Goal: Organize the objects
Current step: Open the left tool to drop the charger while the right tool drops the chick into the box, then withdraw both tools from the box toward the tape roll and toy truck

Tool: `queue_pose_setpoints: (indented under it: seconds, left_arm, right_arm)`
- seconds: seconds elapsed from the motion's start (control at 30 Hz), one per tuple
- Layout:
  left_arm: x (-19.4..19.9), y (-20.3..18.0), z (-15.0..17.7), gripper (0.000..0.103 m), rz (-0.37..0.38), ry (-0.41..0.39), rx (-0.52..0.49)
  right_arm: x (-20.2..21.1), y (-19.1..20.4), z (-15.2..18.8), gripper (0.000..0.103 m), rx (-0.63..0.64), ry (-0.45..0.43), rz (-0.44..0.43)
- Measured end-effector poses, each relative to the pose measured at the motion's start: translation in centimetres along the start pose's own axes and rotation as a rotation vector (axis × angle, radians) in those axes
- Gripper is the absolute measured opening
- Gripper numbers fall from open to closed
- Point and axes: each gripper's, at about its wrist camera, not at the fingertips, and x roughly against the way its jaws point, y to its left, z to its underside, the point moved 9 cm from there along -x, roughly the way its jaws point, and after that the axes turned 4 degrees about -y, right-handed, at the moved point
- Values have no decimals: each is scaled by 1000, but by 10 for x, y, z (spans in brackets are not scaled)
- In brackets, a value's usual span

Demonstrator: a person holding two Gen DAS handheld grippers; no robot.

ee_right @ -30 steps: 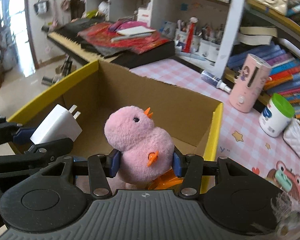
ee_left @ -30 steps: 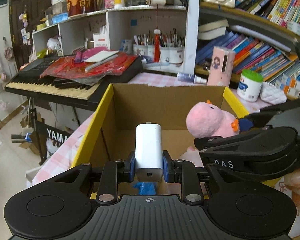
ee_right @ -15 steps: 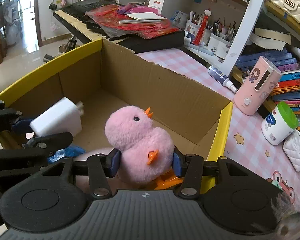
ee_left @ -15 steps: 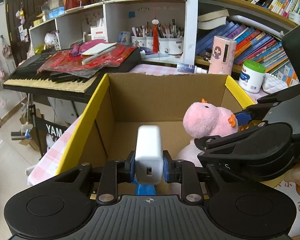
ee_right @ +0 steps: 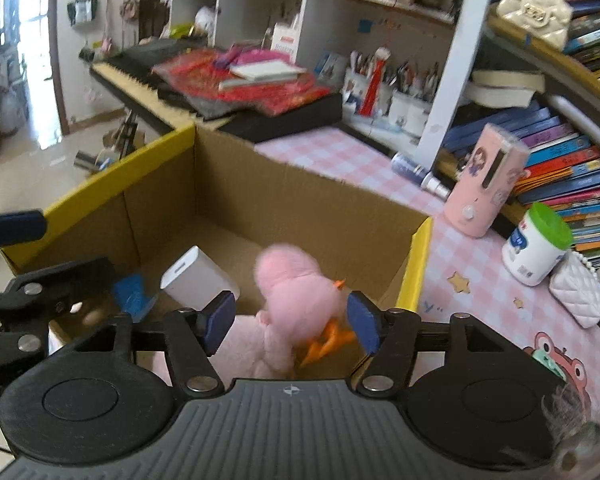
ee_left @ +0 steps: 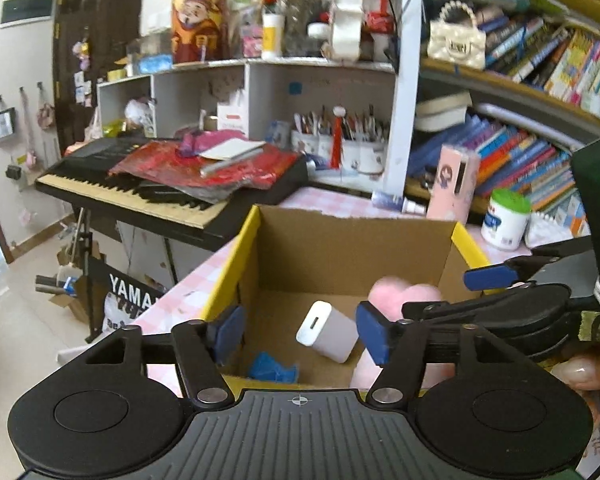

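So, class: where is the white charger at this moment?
In both wrist views the white charger sits tilted inside the cardboard box, between the blue scrap and the pink plush chick.

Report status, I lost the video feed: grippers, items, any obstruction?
Left gripper and right gripper open, jaws just opened. White charger and pink plush chick released into cardboard box. Nothing in the way.

Box point(ee_right: 292, 196): stood on the table point(ee_right: 480, 280), near its left edge.
In box: charger point(ee_right: 198, 280) lay left, plush chick point(ee_right: 296, 292) right of it, just beside; wrapper point(ee_right: 132, 292) at near left.
Right of box: jar point(ee_right: 538, 244) and tall canister point(ee_right: 486, 180), canister farther back.
Behind box: keyboard point(ee_left: 140, 192) at far left, pen cups point(ee_left: 340, 148) on the shelf point(ee_left: 300, 92) at centre, books point(ee_left: 520, 160) at far right.
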Motion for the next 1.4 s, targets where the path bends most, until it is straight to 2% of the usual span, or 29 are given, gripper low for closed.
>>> queue_pose_setpoints:
  seconds: [0.3,0.57,0.67,0.97,1.4]
  left_arm:
    - [34,8,3,75,-7,-47,38]
    - [61,17,23,81,-17,-30,62]
    - [73,19,34,84,-23,-11,67]
    - [108,23,72,86,-22,56,60]
    - [144,12,111,86,25,125,6]
  right_arm:
    - [53,-6,-2,75,-85,-116,84]
    - [100,-3,24,82,-167,-160,162]
    - [112,3,42,84,-169,-141,188]
    - [141,29,104,88,-182,-52,226]
    - [177,51,155,91,-217,-6,252]
